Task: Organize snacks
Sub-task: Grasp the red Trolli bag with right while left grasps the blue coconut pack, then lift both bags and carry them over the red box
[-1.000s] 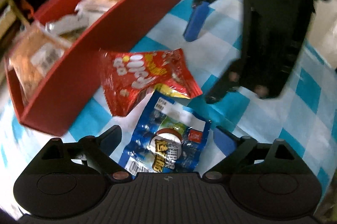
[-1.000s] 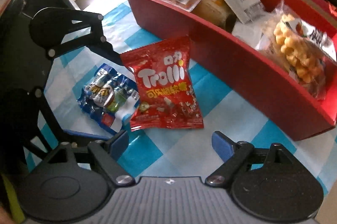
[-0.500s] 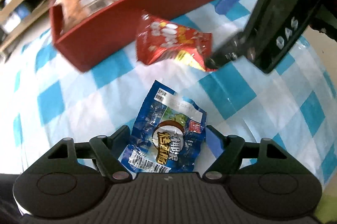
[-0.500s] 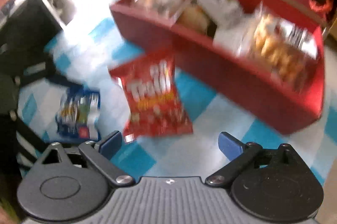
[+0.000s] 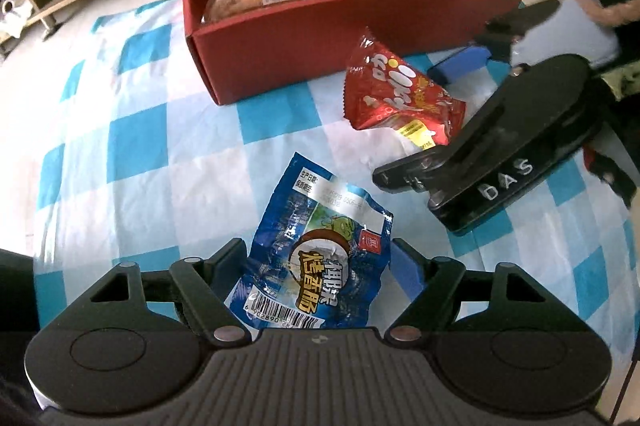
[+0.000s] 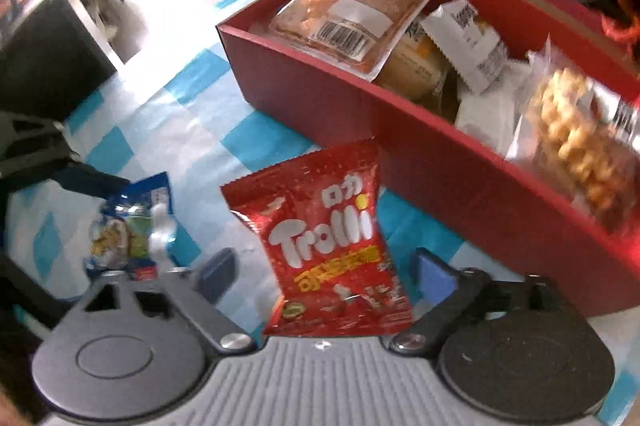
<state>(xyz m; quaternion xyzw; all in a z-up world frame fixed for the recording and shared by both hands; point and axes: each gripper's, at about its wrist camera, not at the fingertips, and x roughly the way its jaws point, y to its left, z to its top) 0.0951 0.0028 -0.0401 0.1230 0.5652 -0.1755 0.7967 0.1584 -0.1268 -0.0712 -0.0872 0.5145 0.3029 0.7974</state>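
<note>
Since the earlier frames we have brought both claws down over their packets. In the left wrist view, our left claw [image 5: 320, 272] stands open, its fingers either side of the blue snack packet [image 5: 316, 258], which lies flat on the checked table [image 5: 136, 137]. The red box [image 5: 320, 37] of snacks sits beyond. In the right wrist view, our right claw [image 6: 326, 272] is open too, its blue pads [image 6: 434, 272] apart from the red candy bag [image 6: 336, 246], which lies between them just beside the box [image 6: 400, 145].
</note>
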